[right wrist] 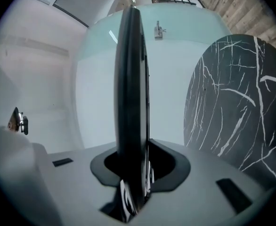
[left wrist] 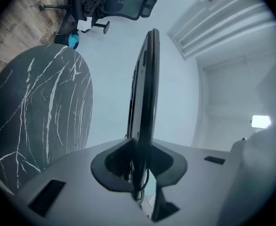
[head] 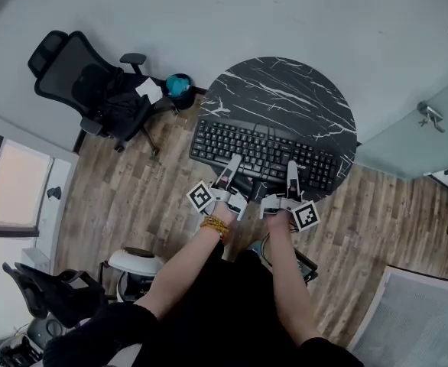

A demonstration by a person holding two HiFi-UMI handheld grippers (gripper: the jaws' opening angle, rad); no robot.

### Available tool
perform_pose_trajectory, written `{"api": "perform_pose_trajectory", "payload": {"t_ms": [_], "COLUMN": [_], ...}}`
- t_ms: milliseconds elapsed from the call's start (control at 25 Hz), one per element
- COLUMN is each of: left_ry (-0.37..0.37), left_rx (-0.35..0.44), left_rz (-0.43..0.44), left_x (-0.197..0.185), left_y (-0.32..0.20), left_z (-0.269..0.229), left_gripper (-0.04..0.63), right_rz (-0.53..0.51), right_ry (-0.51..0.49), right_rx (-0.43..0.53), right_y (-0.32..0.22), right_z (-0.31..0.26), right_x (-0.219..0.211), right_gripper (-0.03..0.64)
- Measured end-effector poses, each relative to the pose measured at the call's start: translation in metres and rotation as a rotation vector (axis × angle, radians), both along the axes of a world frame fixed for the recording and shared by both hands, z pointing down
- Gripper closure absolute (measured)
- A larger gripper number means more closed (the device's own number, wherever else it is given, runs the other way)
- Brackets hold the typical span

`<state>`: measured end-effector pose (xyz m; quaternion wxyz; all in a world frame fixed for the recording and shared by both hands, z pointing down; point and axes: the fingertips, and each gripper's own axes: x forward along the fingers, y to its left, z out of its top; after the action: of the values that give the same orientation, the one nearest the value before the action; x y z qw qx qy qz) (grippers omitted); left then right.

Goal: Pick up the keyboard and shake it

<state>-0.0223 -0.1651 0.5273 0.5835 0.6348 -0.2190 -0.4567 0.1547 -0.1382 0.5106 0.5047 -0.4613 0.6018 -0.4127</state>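
Over the near edge of the desk (head: 285, 90), you hold the keyboard (head: 266, 150) raised clear, left hand-held gripper (head: 234, 161) and right hand-held gripper (head: 291, 168) each clamping its front rim. Lifting looks done; shaking next needs firm grips.

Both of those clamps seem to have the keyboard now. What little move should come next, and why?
Probably a short, gentle shake up and down. The left gripper and right gripper are both shut on the near edge of the keyboard, and the gripper views show it clear of the marble table, so it looks ready to shake.
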Motion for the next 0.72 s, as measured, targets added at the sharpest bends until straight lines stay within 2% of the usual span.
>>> {"api": "perform_pose_trajectory", "payload": {"t_ms": [80,120,160,200,240,280,320,480,720], "left_ry": [0.006,0.003,-0.006,-0.017,-0.025,-0.029,-0.031,-0.040,-0.018], "left_rx": [-0.004,-0.005,-0.005,-0.002,0.005,0.012,0.018,0.026,0.014], "left_rz": [-0.004,-0.002,0.006,0.015,0.025,0.032,0.038,0.048,0.075], "left_x": [-0.001,0.000,0.002,0.006,0.010,0.014,0.017,0.019,0.026], "left_y": [-0.002,-0.003,-0.003,-0.003,-0.003,-0.003,-0.003,-0.005,-0.007], "left_z": [-0.001,-0.001,-0.001,-0.002,-0.003,-0.004,-0.006,-0.012,-0.009], "left_gripper": [0.523,0.523,0.523,0.522,0.520,0.520,0.520,0.520,0.520], "right_rz": [-0.030,-0.062,-0.095,-0.108,-0.092,-0.064,-0.042,-0.070,-0.103], "right_ry": [0.003,0.019,0.043,0.065,0.073,0.064,0.052,0.102,0.045], "right_rx": [0.016,0.028,0.037,0.032,0.012,-0.006,-0.010,0.003,-0.045], "right_y": [-0.004,-0.006,-0.007,-0.008,-0.009,-0.009,-0.008,-0.013,-0.019], "right_z": [-0.003,-0.005,-0.008,-0.008,-0.006,-0.002,0.000,-0.004,-0.003], "right_x": [-0.006,-0.013,-0.023,-0.030,-0.031,-0.029,-0.025,-0.025,-0.035], "right_gripper": [0.524,0.498,0.425,0.411,0.425,0.497,0.509,0.505,0.509]}}
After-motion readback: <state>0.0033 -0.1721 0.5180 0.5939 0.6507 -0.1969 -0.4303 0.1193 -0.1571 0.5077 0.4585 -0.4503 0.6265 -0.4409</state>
